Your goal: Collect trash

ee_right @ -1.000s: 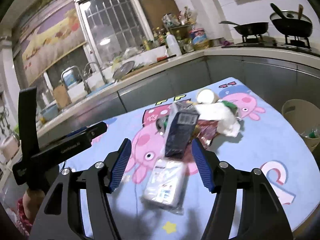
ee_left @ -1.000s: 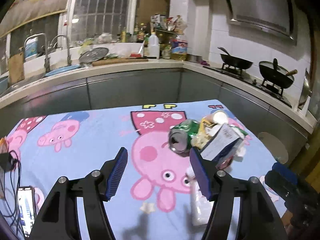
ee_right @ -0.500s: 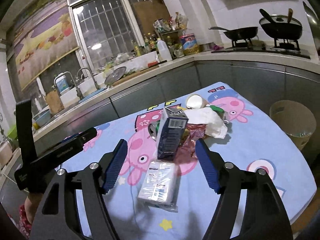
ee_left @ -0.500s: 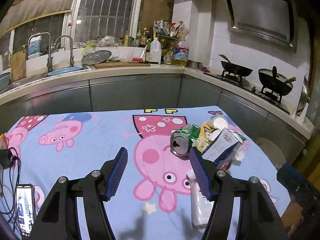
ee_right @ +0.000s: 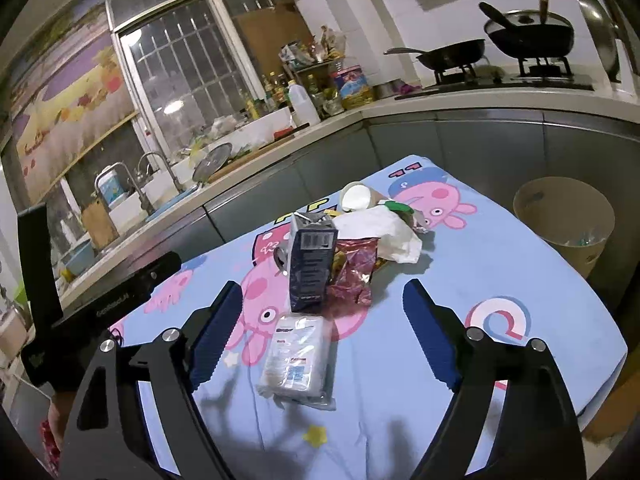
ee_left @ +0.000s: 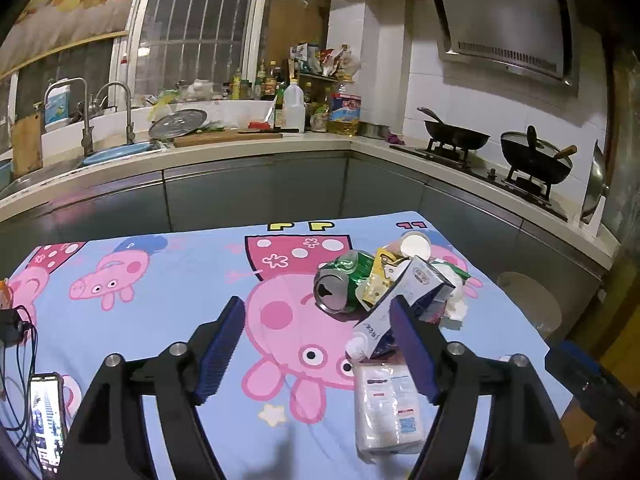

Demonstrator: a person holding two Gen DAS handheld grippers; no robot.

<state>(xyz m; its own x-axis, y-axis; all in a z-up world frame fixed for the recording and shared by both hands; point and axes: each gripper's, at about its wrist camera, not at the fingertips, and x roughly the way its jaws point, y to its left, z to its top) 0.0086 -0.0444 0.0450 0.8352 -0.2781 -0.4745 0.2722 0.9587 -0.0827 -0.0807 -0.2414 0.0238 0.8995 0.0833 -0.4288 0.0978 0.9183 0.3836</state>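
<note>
A heap of trash lies on the blue cartoon-pig tablecloth (ee_left: 160, 280): a crushed green can (ee_left: 340, 284), a dark carton (ee_right: 312, 264), a red foil wrapper (ee_right: 354, 272), crumpled white paper (ee_right: 380, 232), a paper cup (ee_right: 356, 196) and a clear tissue pack (ee_right: 298, 356). My left gripper (ee_left: 318, 348) hovers over the cloth left of the heap, jaws opening, nothing between them. My right gripper (ee_right: 324, 332) hangs above the tissue pack with the carton just beyond, jaws opening wide and touching nothing.
A tan waste bin (ee_right: 568, 224) stands on the floor past the table's right edge. A phone (ee_left: 46, 420) and cables lie at the cloth's left edge. Kitchen counter, sink (ee_left: 108, 148) and stove with pans (ee_left: 532, 160) run behind.
Both grippers have spread their jaws wider. The right gripper drew back from the heap, so the carton and tissue pack look smaller and farther. The left view shifted slightly.
</note>
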